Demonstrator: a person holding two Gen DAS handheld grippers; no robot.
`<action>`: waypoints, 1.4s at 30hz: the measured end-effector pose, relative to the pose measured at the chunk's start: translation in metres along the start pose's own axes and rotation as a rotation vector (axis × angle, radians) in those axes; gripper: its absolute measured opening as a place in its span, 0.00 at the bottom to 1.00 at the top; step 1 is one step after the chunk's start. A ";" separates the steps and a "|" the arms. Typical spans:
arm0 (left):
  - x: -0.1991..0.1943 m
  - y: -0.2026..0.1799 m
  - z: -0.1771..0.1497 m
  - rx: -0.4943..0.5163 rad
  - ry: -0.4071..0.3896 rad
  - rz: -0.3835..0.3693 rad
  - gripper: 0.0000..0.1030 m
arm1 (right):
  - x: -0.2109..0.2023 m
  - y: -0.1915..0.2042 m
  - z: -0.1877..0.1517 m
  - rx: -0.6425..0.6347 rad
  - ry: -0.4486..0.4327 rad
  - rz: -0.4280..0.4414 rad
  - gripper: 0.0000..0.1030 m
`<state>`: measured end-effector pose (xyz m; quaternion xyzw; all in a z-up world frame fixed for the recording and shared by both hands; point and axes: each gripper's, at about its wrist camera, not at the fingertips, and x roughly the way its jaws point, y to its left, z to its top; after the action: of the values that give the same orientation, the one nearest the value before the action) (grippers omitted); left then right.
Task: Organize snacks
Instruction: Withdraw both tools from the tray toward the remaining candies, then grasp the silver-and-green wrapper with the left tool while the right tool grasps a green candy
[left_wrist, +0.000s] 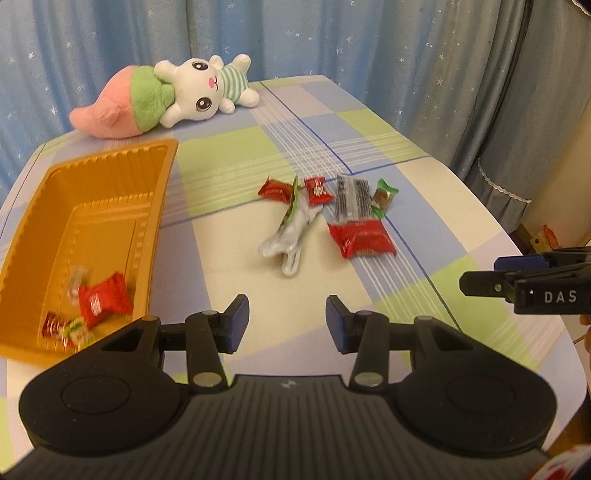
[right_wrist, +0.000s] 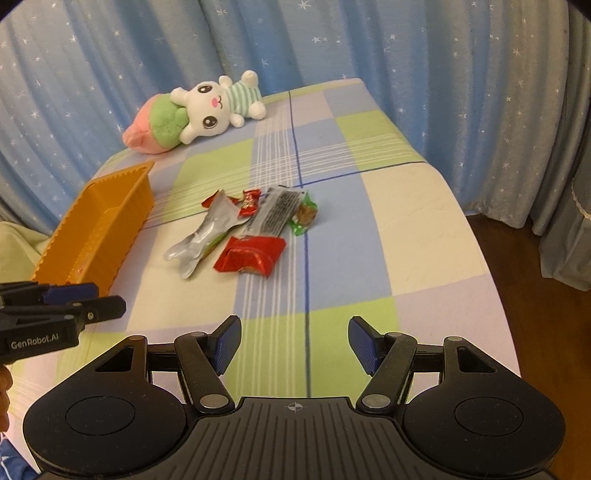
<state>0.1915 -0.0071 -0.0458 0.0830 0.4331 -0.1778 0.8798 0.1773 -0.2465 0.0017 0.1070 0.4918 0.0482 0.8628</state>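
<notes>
An orange tray (left_wrist: 155, 206) sits at the left of the table and holds a red packet (left_wrist: 105, 297) and small candies (left_wrist: 62, 326); it also shows in the right wrist view (right_wrist: 122, 195). A pile of snacks lies mid-table: a large red packet (left_wrist: 362, 238) (right_wrist: 253, 254), a silver pouch (left_wrist: 291, 232) (right_wrist: 207, 232), a grey bar (left_wrist: 352, 199) (right_wrist: 275, 210), two small red candies (left_wrist: 316, 190) and a green candy (left_wrist: 384, 194). My left gripper (left_wrist: 287, 323) is open and empty near the tray. My right gripper (right_wrist: 294, 345) is open and empty, short of the pile.
A plush bunny with a pink and green carrot (left_wrist: 166, 94) lies at the table's far edge. Blue starred curtains (left_wrist: 332, 37) hang behind. The table drops off to a brown floor (right_wrist: 546, 332) on the right. The right gripper's fingers (left_wrist: 480, 282) show at the left view's edge.
</notes>
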 end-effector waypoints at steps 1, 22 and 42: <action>0.004 0.000 0.003 0.005 -0.002 0.002 0.41 | 0.002 -0.001 0.002 -0.001 -0.001 -0.002 0.62; 0.097 -0.003 0.057 0.137 0.024 -0.010 0.41 | 0.050 -0.027 0.038 0.026 0.011 -0.030 0.62; 0.125 -0.007 0.064 0.158 0.043 -0.066 0.20 | 0.081 -0.028 0.063 -0.040 -0.032 0.021 0.62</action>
<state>0.3065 -0.0627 -0.1054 0.1418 0.4388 -0.2383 0.8547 0.2725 -0.2672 -0.0420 0.0958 0.4755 0.0655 0.8720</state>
